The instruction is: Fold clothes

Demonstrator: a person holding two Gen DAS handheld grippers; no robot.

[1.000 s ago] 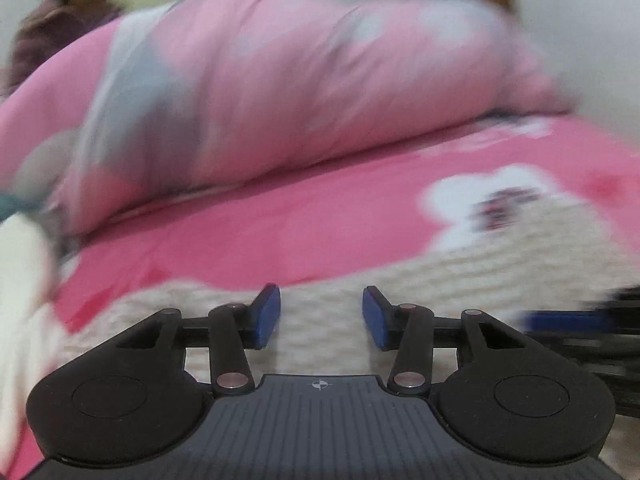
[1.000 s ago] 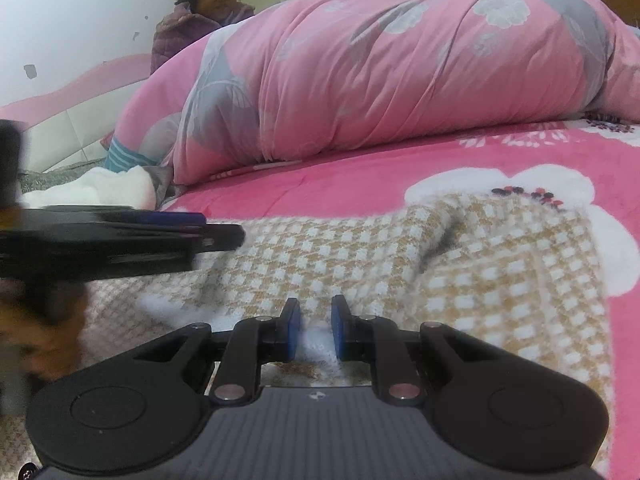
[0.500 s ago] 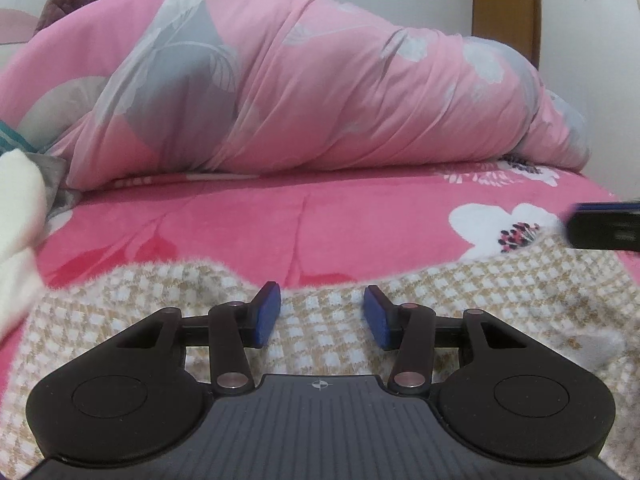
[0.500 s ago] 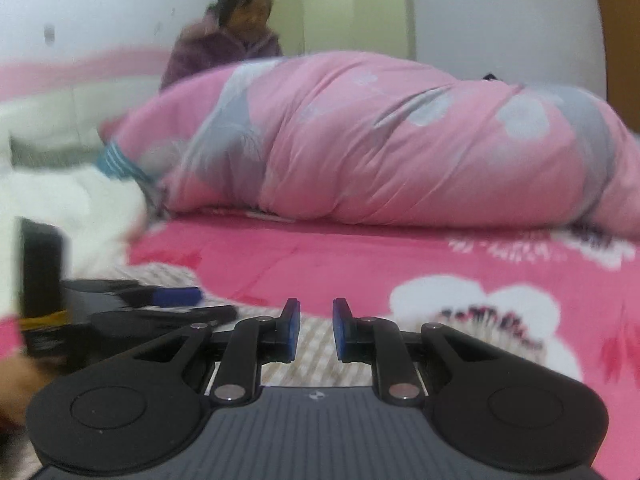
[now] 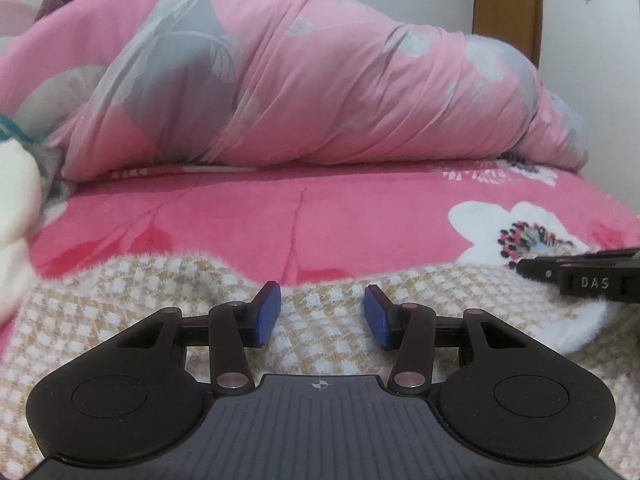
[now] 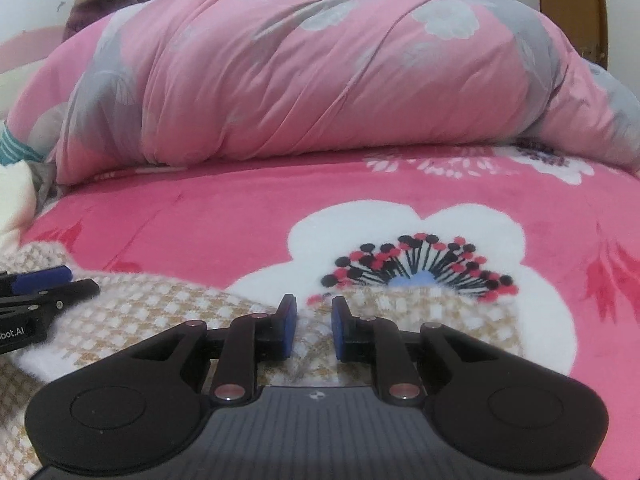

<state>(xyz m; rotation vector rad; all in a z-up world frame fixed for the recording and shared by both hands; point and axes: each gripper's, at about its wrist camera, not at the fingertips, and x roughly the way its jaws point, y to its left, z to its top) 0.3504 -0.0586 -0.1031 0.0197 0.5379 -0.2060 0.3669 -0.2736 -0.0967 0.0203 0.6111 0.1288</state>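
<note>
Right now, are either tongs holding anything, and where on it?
Nothing held. Left tongs stand open above the checked knit garment; right tongs are narrower but still gapped, over its far edge, with no cloth pinched.

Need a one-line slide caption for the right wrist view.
Right gripper, jaws narrowly apart, above a tan-and-white checked garment on a pink floral bedspread; rolled duvet behind.

Both tools look the same: the left gripper [image 5: 322,312] and the right gripper [image 6: 314,326] have blue pads on black linkage arms with silver rivets, two round black housings, and a ribbed grey body marked with a small crosshair.
</note>
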